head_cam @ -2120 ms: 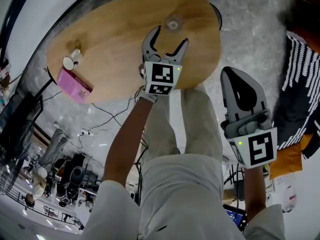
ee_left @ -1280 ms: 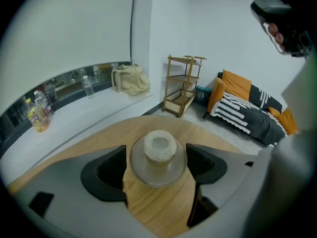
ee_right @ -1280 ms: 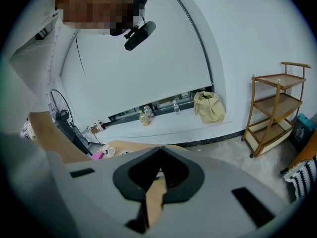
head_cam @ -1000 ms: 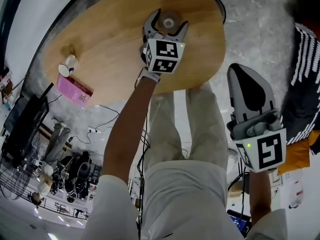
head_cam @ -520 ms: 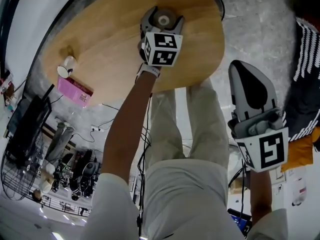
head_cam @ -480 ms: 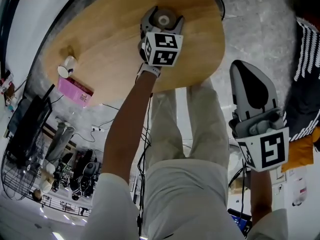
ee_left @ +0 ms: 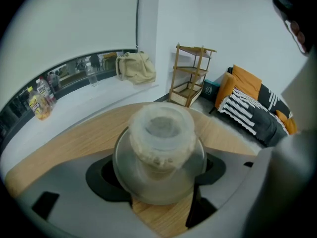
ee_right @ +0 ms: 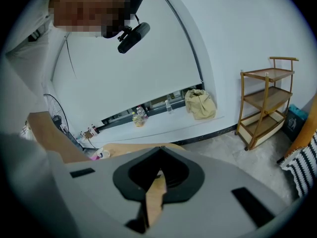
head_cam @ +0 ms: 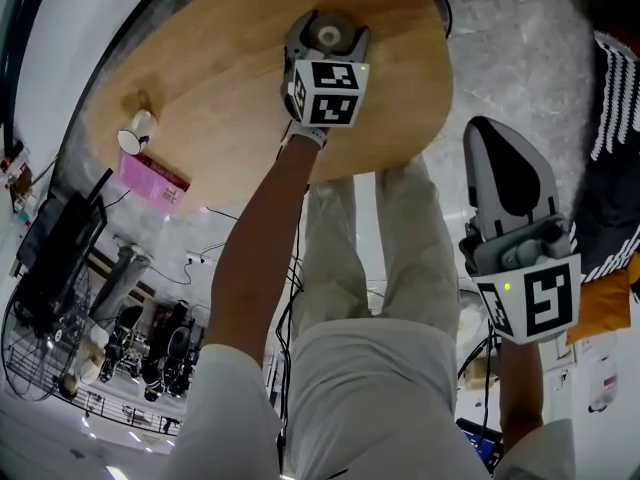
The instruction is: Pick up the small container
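The small container point(head_cam: 328, 36), a clear round jar with a whitish lid, stands near the far side of the oval wooden table point(head_cam: 200, 78). My left gripper point(head_cam: 327, 26) reaches over the table and is shut on it. In the left gripper view the small container point(ee_left: 161, 143) fills the space between the two black pads, with the left gripper point(ee_left: 163, 160) pressed to both its sides. My right gripper point(head_cam: 497, 143) hangs off the table at the right, over the floor, shut with nothing in it. The right gripper point(ee_right: 159, 155) shows its jaws meeting in the right gripper view.
A pink box point(head_cam: 150, 180) and a white cup point(head_cam: 135, 133) sit at the table's left end. A wooden shelf rack point(ee_left: 190, 76) and a sofa with striped cushions point(ee_left: 252, 108) stand beyond the table. The person's legs are under the near edge.
The left gripper moved forward to the small container with its jaws open, then shut on it. The right gripper stayed at the person's side.
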A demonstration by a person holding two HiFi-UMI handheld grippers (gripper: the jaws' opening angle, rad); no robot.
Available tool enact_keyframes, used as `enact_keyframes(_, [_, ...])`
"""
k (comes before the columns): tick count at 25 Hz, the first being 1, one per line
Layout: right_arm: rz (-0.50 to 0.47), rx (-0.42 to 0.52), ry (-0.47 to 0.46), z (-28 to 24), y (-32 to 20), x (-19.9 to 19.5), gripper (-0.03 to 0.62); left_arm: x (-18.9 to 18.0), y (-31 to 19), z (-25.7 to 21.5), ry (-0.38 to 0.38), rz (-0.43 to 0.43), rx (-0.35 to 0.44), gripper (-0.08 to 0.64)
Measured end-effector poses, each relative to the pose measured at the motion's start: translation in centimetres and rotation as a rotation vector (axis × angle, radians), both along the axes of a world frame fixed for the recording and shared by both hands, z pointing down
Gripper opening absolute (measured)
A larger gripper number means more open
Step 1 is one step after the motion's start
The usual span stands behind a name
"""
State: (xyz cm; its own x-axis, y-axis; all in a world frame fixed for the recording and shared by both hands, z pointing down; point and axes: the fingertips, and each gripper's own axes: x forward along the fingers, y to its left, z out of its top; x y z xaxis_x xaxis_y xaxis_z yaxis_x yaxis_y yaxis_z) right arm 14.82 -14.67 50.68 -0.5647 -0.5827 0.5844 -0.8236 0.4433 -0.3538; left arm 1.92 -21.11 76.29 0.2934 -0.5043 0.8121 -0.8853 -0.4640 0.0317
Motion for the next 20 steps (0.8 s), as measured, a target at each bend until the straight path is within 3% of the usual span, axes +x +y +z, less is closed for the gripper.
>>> enact_keyframes(9, [-0.007, 0.018, 0.002, -1.0, 0.8, -0.8, 0.006, -0.9, 3.0, -1.0, 0.023, 0.026, -0.024, 0.345])
enact_keyframes(20, [-0.059, 0.094, 0.015, -4.3, 2.7, -3.8, 0.006, -3.4, 6.1, -5.3, 0.063, 0.004, 0.013, 0.345])
